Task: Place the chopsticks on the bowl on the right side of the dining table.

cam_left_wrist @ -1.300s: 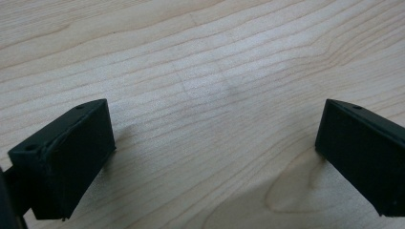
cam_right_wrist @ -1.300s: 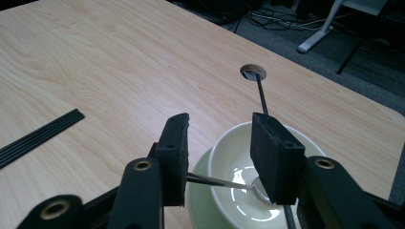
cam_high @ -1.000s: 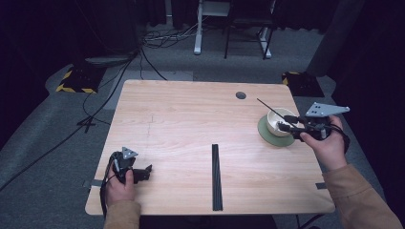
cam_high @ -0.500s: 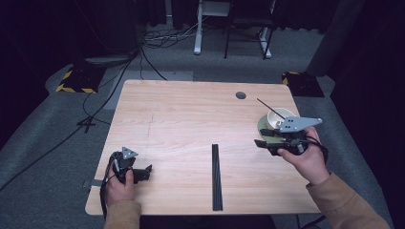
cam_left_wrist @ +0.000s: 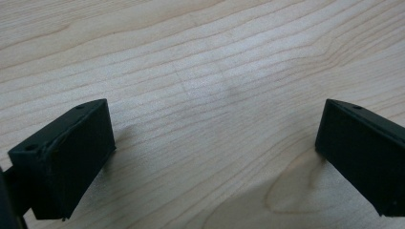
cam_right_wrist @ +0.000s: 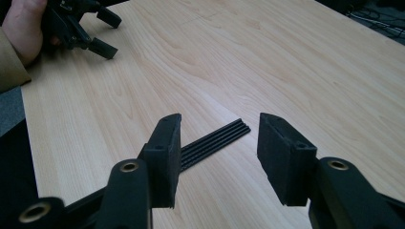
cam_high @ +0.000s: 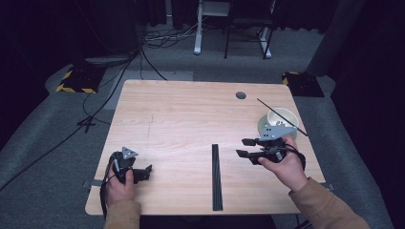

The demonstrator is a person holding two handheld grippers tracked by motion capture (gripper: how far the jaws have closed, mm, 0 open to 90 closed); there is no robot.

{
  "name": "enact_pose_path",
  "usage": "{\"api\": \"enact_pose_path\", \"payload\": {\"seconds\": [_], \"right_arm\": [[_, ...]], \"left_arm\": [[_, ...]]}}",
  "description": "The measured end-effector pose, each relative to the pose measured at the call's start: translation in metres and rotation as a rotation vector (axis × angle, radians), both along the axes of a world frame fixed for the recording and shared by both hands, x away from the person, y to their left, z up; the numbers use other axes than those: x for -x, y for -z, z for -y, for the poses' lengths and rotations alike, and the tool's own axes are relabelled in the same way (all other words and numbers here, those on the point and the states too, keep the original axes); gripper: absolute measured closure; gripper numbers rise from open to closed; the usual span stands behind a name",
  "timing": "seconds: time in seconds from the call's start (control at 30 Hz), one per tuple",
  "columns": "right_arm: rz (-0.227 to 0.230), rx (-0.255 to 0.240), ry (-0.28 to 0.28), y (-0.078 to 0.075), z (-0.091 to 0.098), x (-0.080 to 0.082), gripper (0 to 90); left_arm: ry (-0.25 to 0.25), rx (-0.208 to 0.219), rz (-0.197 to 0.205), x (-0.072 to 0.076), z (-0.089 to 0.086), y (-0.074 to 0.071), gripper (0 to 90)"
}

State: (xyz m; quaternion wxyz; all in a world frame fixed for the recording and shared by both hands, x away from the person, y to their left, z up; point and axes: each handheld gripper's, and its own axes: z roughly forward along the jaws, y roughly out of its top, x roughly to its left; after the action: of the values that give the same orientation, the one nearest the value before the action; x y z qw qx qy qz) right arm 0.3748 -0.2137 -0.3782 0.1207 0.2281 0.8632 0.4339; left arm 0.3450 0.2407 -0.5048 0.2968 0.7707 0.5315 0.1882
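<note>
A bundle of thin black sticks [cam_high: 216, 176] lies on the wooden table [cam_high: 181, 119], pointing away from the near edge. In the right gripper view the bundle of sticks [cam_right_wrist: 217, 139] lies just beyond the jaws. My right gripper [cam_high: 243, 147] hovers to the right of the bundle. It is open, its jaws have just been opening, and nothing is between them [cam_right_wrist: 219, 126]. My left gripper [cam_high: 143, 174] rests at the near left, open over bare wood [cam_left_wrist: 210, 143]. One more black stick [cam_high: 282, 116] lies across a white bowl [cam_high: 282, 118].
The bowl sits on a green saucer [cam_high: 261, 127] near the table's right edge, behind my right hand. A round cable hole [cam_high: 240, 95] is at the far side. The other hand and its gripper [cam_right_wrist: 79, 24] appear far off in the right gripper view.
My right gripper has moved left and toward the near edge, away from the bowl and closer to the stick bundle. The left hand has stayed put.
</note>
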Motion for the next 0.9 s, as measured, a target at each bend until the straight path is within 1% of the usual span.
{"api": "enact_pose_path", "payload": {"seconds": [0.03, 0.1, 0.2, 0.23, 0.27, 0.3, 0.33, 0.37, 0.47, 0.5, 0.53, 0.57, 0.6, 0.63, 0.67, 0.73, 0.77, 0.8, 0.83, 0.9], "right_arm": [[0.0, 0.0, 0.0, 0.0, 0.0, 0.0, 51.2], [-0.019, -0.007, 0.002, 0.009, -0.006, 0.0, 50.6], [-0.03, -0.009, 0.005, 0.019, -0.012, -0.001, 49.6], [-0.03, -0.009, 0.005, 0.019, -0.012, -0.001, 49.6], [-0.035, -0.015, 0.011, 0.026, -0.015, -0.002, 49.1], [-0.035, -0.015, 0.011, 0.026, -0.015, -0.002, 49.1], [-0.042, -0.013, 0.013, 0.031, -0.016, -0.003, 48.7], [-0.042, -0.013, 0.013, 0.031, -0.016, -0.003, 48.7], [-0.055, -0.009, 0.021, 0.041, -0.019, -0.003, 47.9], [-0.059, -0.013, 0.022, 0.043, -0.02, -0.003, 47.6], [-0.074, -0.012, 0.031, 0.049, -0.021, -0.002, 46.8], [-0.074, -0.012, 0.031, 0.049, -0.021, -0.002, 46.8], [-0.071, -0.008, 0.028, 0.055, -0.023, -0.002, 46.4], [-0.071, -0.008, 0.028, 0.055, -0.023, -0.002, 46.4], [-0.073, -0.01, 0.031, 0.061, -0.023, -0.001, 46.2], [-0.085, -0.022, 0.034, 0.068, -0.024, 0.0, 45.9], [-0.085, -0.022, 0.034, 0.068, -0.024, 0.0, 45.9], [-0.091, -0.027, 0.038, 0.075, -0.026, 0.001, 45.6], [-0.091, -0.027, 0.038, 0.075, -0.026, 0.001, 45.6], [-0.083, -0.014, 0.042, 0.08, -0.027, 0.002, 45.2]], "left_arm": [[0.0, 0.0, 0.0, 0.0, 0.0, 0.0, 0.0], [0.0, 0.0, 0.0, 0.0, 0.0, 0.0, 0.0], [0.0, 0.0, 0.0, 0.0, 0.0, 0.0, 0.0], [0.0, 0.0, 0.0, 0.0, 0.0, 0.0, 0.0], [0.0, 0.0, 0.0, 0.0, 0.0, 0.0, 0.0], [0.0, 0.0, 0.0, 0.0, 0.0, 0.0, 0.0], [0.0, 0.0, 0.0, 0.0, 0.0, 0.0, 0.0], [0.0, 0.0, 0.0, 0.0, 0.0, 0.0, 0.0], [0.0, 0.0, 0.0, 0.0, 0.0, 0.0, 0.0], [0.0, 0.0, 0.0, 0.0, 0.0, 0.0, 0.0], [0.0, 0.0, 0.0, 0.0, 0.0, 0.0, 0.0], [0.0, 0.0, 0.0, 0.0, 0.0, 0.0, 0.0], [0.0, 0.0, 0.0, 0.0, 0.0, 0.0, 0.0], [0.0, 0.0, 0.0, 0.0, 0.0, 0.0, 0.0], [0.0, 0.0, 0.0, 0.0, 0.0, 0.0, 0.0], [0.0, 0.0, 0.0, 0.0, 0.0, 0.0, 0.0], [0.0, 0.0, 0.0, 0.0, 0.0, 0.0, 0.0], [0.0, 0.0, 0.0, 0.0, 0.0, 0.0, 0.0], [0.0, 0.0, 0.0, 0.0, 0.0, 0.0, 0.0], [0.0, 0.0, 0.0, 0.0, 0.0, 0.0, 0.0]]}}
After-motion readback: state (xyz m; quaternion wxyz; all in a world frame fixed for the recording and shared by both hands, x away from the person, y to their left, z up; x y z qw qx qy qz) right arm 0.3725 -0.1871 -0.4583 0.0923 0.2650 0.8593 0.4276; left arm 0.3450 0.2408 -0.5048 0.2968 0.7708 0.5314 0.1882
